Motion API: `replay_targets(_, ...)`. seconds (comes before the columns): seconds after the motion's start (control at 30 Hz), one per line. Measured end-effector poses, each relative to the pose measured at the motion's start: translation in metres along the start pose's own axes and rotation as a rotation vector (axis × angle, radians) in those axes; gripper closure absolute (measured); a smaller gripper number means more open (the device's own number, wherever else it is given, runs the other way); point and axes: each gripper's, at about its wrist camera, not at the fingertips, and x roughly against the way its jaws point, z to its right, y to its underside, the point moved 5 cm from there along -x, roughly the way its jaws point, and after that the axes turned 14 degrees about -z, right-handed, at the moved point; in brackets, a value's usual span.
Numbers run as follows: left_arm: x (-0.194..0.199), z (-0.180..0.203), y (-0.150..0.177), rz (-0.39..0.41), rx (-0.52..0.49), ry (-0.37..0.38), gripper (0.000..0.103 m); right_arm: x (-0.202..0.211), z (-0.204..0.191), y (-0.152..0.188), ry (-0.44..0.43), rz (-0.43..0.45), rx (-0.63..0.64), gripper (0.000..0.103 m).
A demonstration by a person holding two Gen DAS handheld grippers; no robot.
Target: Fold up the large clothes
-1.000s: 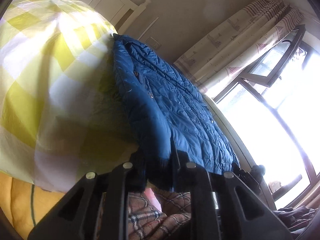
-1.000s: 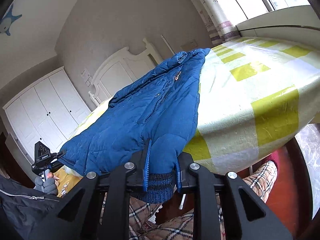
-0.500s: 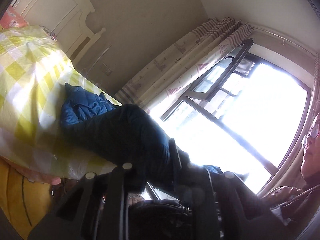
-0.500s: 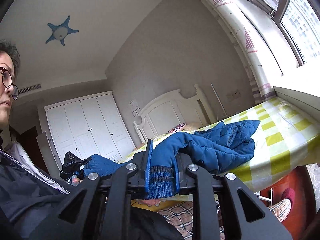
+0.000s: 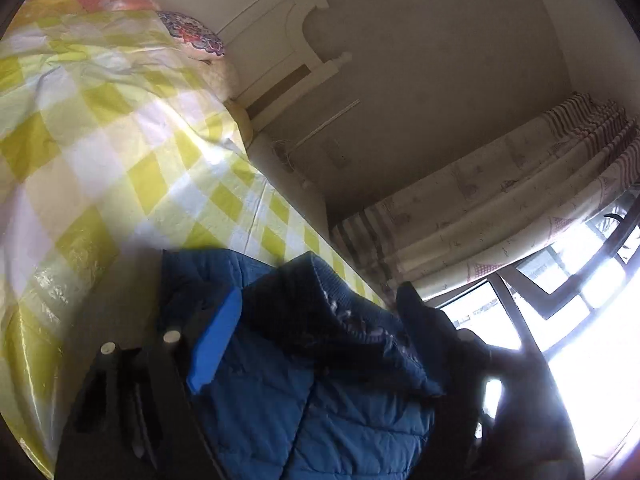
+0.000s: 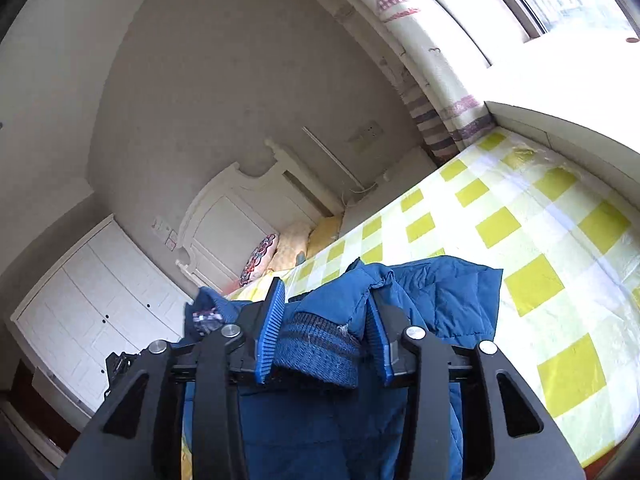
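Observation:
A blue quilted jacket [image 6: 436, 300] lies bunched on the near part of a bed with a yellow-and-white checked cover [image 6: 532, 240]. My right gripper [image 6: 326, 332] is shut on the jacket's dark knit cuff [image 6: 316, 350], held above the folded cloth. In the left wrist view the jacket [image 5: 320, 412] fills the lower middle. My left gripper [image 5: 320, 320] is tilted, with one blue pad [image 5: 214, 344] showing and a knit hem [image 5: 316, 312] draped between the jaws. Its other finger is hidden by cloth and shadow.
A white headboard [image 6: 240, 216] and pillows [image 6: 260, 256] stand at the bed's far end. White wardrobe doors [image 6: 100, 304] are at the left. Curtains [image 5: 500, 208] and a bright window [image 5: 580, 300] lie on the right. The bed cover [image 5: 100, 140] stretches beyond the jacket.
Both grippers have swung forward and down over the bed, carrying the jacket's lower edge over the rest of it. The jacket now lies doubled in a bunch near the bed's foot.

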Motion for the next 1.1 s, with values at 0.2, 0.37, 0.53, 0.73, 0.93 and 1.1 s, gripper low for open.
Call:
replay_targets(0.2, 0.000, -0.037, -0.002, -0.029, -0.075, -0.085, 0.022, 0.017, 0.030, 0.003, 0.074, 0.070, 0.081, 0.026)
replay_targets(0.37, -0.022, -0.035, 0.005, -0.141, -0.233, -0.207, 0.021, -0.007, 0.057, 0.002, 0.301, -0.057, 0.187, 0.028)
replay_targets(0.53, -0.061, -0.008, 0.004, -0.254, -0.395, -0.289, 0.016, -0.053, 0.064, -0.012, 0.380, -0.193, 0.255, 0.028)
replay_targets(0.73, -0.111, -0.005, -0.012, -0.373, -0.434, -0.352, 0.014, -0.106, 0.071, -0.019, 0.385, -0.380, 0.241, 0.028)
replay_targets(0.93, -0.148, -0.014, -0.024, -0.437, -0.396, -0.324, 0.015, -0.126, 0.083, -0.024, 0.309, -0.419, 0.195, 0.039)
replay_targets(1.1, -0.149, -0.014, -0.016, -0.384, -0.485, -0.372, 0.077, -0.112, 0.064, -0.017, 0.299, -0.330, 0.302, 0.075)
